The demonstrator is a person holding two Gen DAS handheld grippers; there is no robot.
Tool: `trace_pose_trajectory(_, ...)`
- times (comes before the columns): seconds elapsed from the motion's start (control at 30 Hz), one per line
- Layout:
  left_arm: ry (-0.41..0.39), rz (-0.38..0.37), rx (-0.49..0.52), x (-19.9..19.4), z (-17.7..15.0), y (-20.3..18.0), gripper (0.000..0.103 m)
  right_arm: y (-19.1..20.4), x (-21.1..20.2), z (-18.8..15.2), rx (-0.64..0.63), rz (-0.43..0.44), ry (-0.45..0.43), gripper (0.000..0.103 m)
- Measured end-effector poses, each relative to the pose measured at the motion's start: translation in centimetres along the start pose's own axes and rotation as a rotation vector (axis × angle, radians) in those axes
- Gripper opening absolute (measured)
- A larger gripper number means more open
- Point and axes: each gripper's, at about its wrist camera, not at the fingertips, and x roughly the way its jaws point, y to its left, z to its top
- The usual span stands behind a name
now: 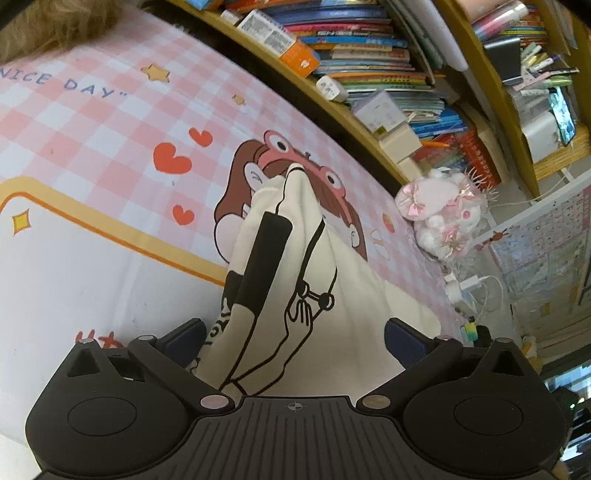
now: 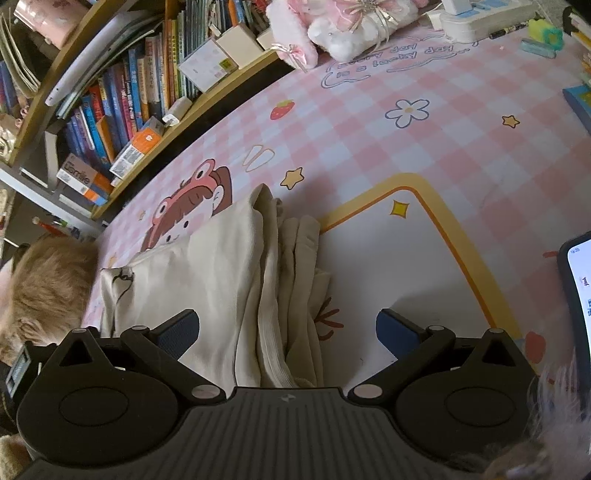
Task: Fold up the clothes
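Observation:
A cream garment with a black line drawing (image 1: 332, 295) lies bunched on the pink checked table mat (image 1: 110, 122). In the left wrist view my left gripper (image 1: 293, 339) is open, its blue pads (image 1: 404, 341) wide apart on either side of the cloth, which passes between them. In the right wrist view the same cream garment (image 2: 229, 266) lies in folds with a ribbed hem toward me. My right gripper (image 2: 288, 332) is open, its fingers (image 2: 399, 334) spread either side of the ribbed edge.
A wooden bookshelf full of books (image 1: 369, 55) runs along the mat's far edge. A pink plush toy (image 1: 443, 210) and a power strip (image 2: 480, 18) sit at one end. A phone (image 2: 576, 295) lies at the right. Tan fur (image 2: 44, 280) is at the left.

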Motion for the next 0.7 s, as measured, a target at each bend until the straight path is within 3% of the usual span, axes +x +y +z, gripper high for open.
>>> trace_pose_trajectory(0.03, 0.003, 0.0, -0.002, 0.0, 0.0, 0.1, 0.09, -0.5, -0.1, 0.1, 0.026, 0.024, -0.001, 0.103)
trace_pose_trajectory(0.1, 0.001, 0.026, -0.017, 0.0, 0.1, 0.4, 0.056, -1.5, -0.1, 0.6, 0.077, 0.094, 0.023, 0.098)
trace_pose_trajectory(0.13, 0.001, 0.037, -0.032, 0.0, 0.2, 0.6, 0.049, -2.0, 0.1, 0.9, 0.104, 0.136, 0.047, 0.077)
trace_pose_trajectory(0.2, 0.002, 0.042, -0.065, -0.1, 0.2, 1.3, 0.037, -2.6, 0.8, 1.2, 0.156, 0.179, 0.091, 0.047)
trace_pose_trajectory(0.3, -0.005, 0.047, -0.08, -0.2, -0.1, 1.4, 0.022, -3.1, 1.6, 1.3, 0.201, 0.219, 0.123, 0.042)
trace_pose_trajectory(0.43, -0.04, 0.047, 0.041, -1.2, -0.7, -1.4, 0.019, -1.2, 1.6, 2.0, 0.072, 0.198, 0.11, 0.02)
trace_pose_trajectory(0.53, -0.025, 0.068, 0.007, -0.8, -0.4, -0.8, 0.019, 0.7, 0.5, 2.4, -0.094, 0.21, 0.058, 0.019)
trace_pose_trajectory(0.67, 0.006, 0.06, -0.104, -0.1, 0.2, 1.3, 0.041, -0.6, 1.8, 3.0, -0.04, 0.191, 0.128, 0.021)
trace_pose_trajectory(0.7, 0.003, 0.046, -0.11, -0.1, 0.3, 1.6, 0.043, -1.0, 2.2, 3.1, -0.016, 0.186, 0.144, 0.028)
